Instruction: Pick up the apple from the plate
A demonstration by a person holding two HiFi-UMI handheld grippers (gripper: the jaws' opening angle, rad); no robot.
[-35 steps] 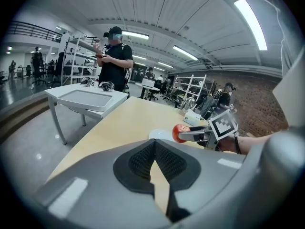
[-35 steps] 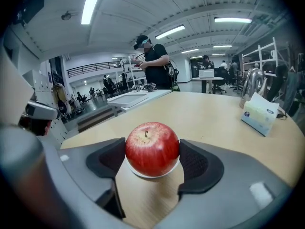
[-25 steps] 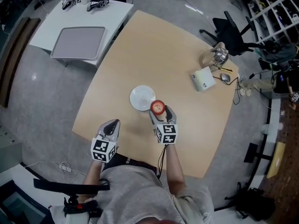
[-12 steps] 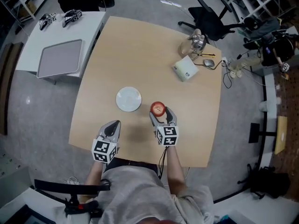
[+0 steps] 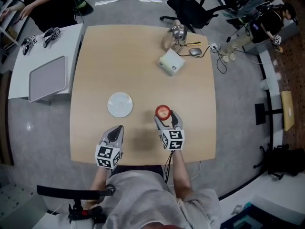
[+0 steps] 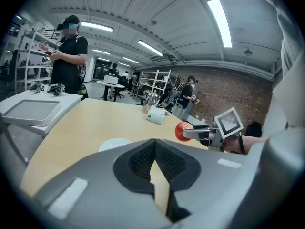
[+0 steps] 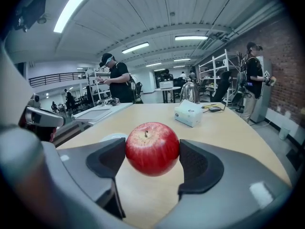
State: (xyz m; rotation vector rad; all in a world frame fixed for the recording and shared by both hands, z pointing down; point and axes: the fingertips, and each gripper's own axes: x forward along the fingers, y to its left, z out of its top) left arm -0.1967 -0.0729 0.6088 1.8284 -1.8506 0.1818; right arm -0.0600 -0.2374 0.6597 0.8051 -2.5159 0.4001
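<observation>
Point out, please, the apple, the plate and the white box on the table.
apple (image 7: 152, 148): right gripper view, middle of its red skin.
plate (image 5: 120, 104): head view, its bare centre.
white box (image 5: 171, 62): head view, its top face.

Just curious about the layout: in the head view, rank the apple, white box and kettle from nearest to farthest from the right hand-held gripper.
1. Apple: held by that hand-held gripper.
2. White box: mid-table, ahead.
3. Kettle: far table edge.
</observation>
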